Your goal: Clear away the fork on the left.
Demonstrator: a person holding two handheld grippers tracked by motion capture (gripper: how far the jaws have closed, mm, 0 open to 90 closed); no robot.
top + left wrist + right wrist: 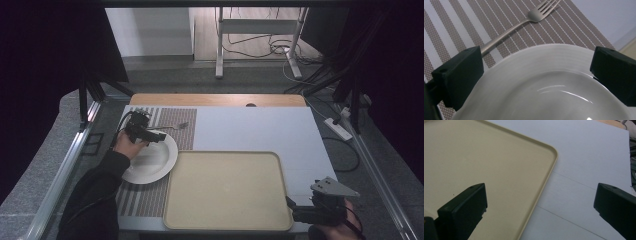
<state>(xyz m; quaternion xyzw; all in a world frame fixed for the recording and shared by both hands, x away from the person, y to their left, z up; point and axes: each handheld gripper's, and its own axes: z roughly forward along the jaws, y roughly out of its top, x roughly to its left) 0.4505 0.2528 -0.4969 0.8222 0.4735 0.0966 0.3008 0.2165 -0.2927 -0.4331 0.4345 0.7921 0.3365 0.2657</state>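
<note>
White plate (pixel 150 160) is seen on the striped placemat (pixel 145 197) at the left of the table, its right rim just beside the left edge of the beige tray (pixel 227 192). A fork (pixel 175 126) is laid on the placemat beyond the plate, tines toward the white table surface (pixel 260 130); in the left gripper view its handle (pixel 499 40) is partly hidden behind one jaw. The tray is bare and occupies the near middle of the table. The left gripper (pixel 150 134) is held low over the far rim of the plate, jaws spread wide to either side of the rim (pixel 544 50) and closed on nothing; whether the plate is touched cannot be told. The left hand (pixel 127 145) is extended from a dark sleeve (pixel 95 195) across the placemat. The right gripper (pixel 300 210) is held at the near right corner of the tray, jaws likewise wide apart, with the tray's rim (pixel 544 185) seen between them.
</note>
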